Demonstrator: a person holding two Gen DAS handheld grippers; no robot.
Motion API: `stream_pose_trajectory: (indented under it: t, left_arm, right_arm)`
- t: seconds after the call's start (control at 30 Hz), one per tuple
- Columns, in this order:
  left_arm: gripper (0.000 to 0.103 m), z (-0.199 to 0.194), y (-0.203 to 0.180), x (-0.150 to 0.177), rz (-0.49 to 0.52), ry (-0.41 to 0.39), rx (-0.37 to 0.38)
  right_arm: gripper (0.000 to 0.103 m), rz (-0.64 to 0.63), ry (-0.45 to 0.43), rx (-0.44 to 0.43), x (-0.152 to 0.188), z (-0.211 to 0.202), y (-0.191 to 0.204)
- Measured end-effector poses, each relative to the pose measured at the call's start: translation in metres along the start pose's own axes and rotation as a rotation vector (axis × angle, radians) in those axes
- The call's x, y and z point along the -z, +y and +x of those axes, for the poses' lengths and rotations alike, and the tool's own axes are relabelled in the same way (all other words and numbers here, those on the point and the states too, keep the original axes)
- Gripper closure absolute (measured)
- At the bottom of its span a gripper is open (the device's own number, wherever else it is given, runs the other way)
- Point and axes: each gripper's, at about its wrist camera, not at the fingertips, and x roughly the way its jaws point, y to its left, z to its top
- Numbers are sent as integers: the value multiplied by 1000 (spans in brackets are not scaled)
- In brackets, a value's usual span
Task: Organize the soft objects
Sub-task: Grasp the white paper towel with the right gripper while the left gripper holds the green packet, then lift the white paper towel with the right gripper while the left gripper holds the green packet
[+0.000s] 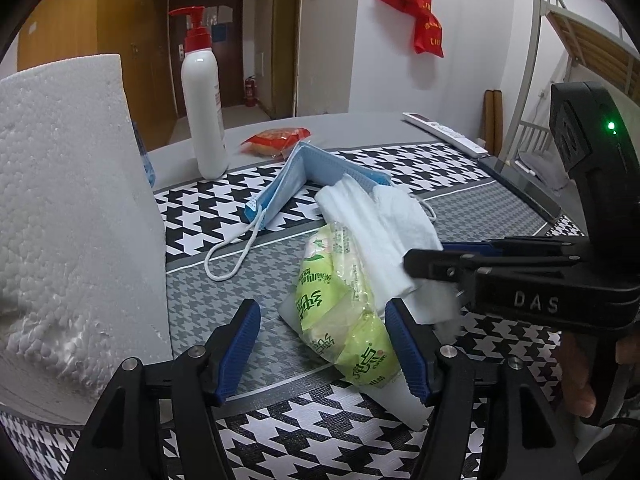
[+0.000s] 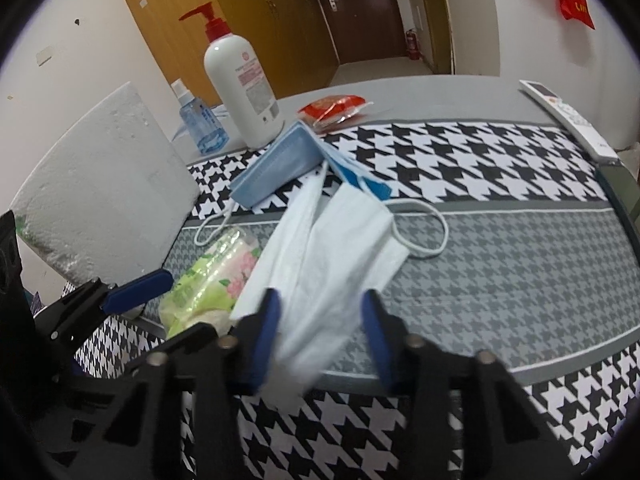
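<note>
A green tissue packet [image 1: 344, 308] lies on the houndstooth mat between the fingers of my left gripper [image 1: 324, 348]. That gripper is open: its right pad is at the packet and its left pad stands clear of it. A white face mask [image 2: 332, 248] is draped over the packet's far end. My right gripper [image 2: 322, 332] is closed on the mask's near end, which looks bunched and blurred between the blue pads. In the left wrist view the right gripper [image 1: 416, 264] reaches in from the right with the mask end hanging under it. A stack of blue masks [image 1: 304, 176] lies behind.
A big white foam block [image 1: 72, 220] stands close on the left. Behind are a white pump bottle [image 1: 202, 112], a red snack packet [image 1: 276, 140] and a blue spray bottle [image 2: 200, 124]. A remote [image 2: 568, 120] lies at the far right edge. A hand holds the right gripper's handle.
</note>
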Motion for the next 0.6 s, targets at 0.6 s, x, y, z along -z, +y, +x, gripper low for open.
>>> stream_pose_trajectory:
  t: [0.6]
  left_arm:
    - [30, -4, -6, -4, 17, -16, 1]
  right_arm:
    - [96, 35, -119, 73, 21, -69, -25]
